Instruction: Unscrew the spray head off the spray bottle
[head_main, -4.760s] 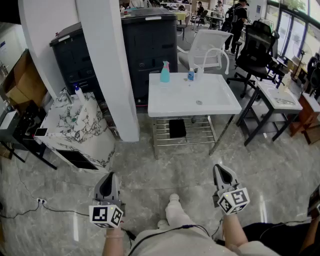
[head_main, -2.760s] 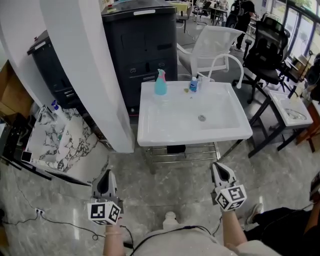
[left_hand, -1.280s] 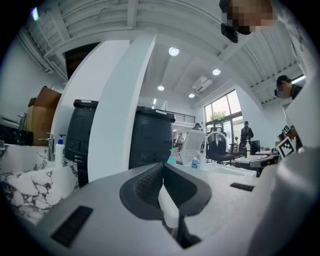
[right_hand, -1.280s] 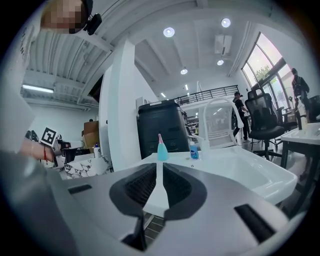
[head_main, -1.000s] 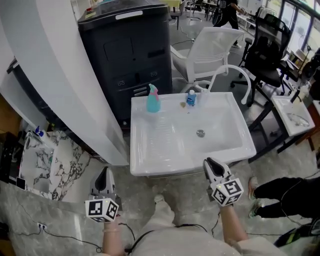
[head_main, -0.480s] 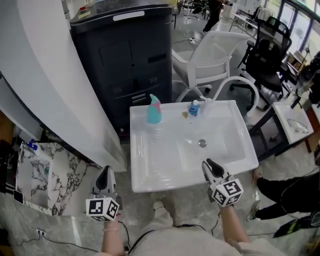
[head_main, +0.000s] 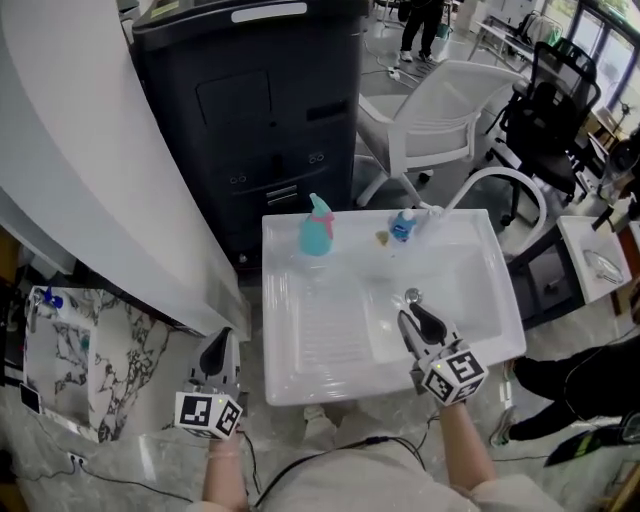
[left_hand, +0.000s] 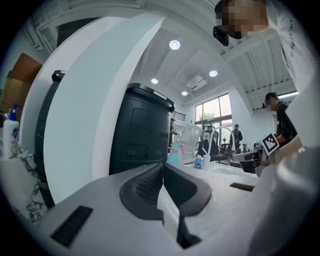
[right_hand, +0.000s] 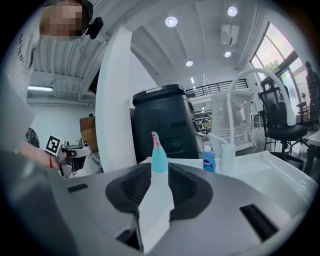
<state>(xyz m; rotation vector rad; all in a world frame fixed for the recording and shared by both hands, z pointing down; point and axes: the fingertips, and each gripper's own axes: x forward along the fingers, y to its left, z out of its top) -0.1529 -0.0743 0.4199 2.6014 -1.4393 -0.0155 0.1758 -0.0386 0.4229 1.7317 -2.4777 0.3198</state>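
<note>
Teal plastic spray bottle with a pink spray head (head_main: 318, 230) stands upright at the far left of the white sink top (head_main: 300, 340), well apart from both tools. Left gripper (head_main: 220, 338): jaws pressed together, empty. Right gripper (head_main: 408, 320): jaws have just been opening and are slightly spread, with nothing between them.

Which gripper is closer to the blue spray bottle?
Right, slightly. The right gripper, its jaws just opening with nothing between them, is over the front of the sink, with the bottle ahead to its left. The left gripper is off the sink's front-left corner.
</note>
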